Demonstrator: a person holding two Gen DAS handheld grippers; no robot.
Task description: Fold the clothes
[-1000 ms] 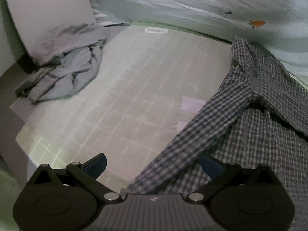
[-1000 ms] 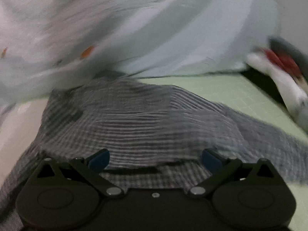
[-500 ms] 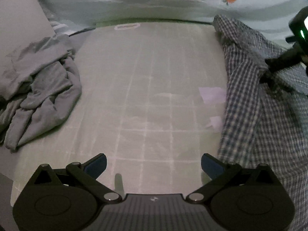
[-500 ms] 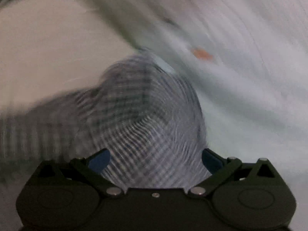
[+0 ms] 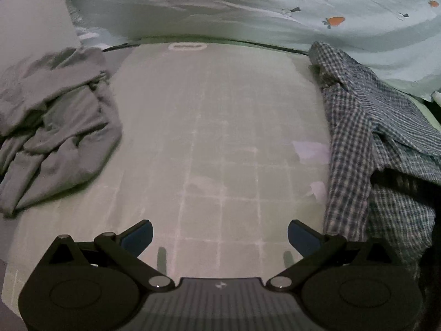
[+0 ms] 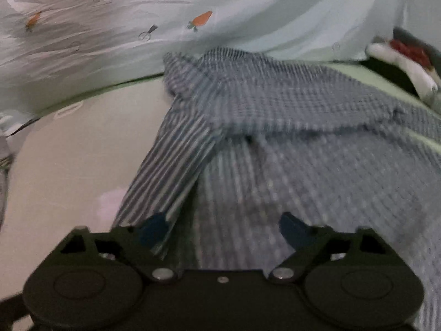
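Note:
A blue-and-white checked shirt [image 5: 366, 149] lies crumpled along the right side of the pale gridded mat [image 5: 209, 143]. A rumpled grey garment [image 5: 55, 127] lies at the mat's left edge. My left gripper [image 5: 219, 234] is open just above the bare mat, with nothing between its fingers and the shirt's edge just to its right. In the right wrist view the same checked shirt [image 6: 275, 143] fills the middle, blurred by motion. My right gripper [image 6: 224, 230] is open right over the shirt's cloth, holding nothing.
A pale green sheet with small carrot prints [image 5: 275, 8] hangs along the back of the mat. A white and red object [image 6: 405, 60] lies at the far right. Bare mat stretches between the two garments.
The left gripper has swung off the shirt and now faces the bare mat. The right gripper has swept across the checked shirt, its view still blurred. Both grippers stayed open.

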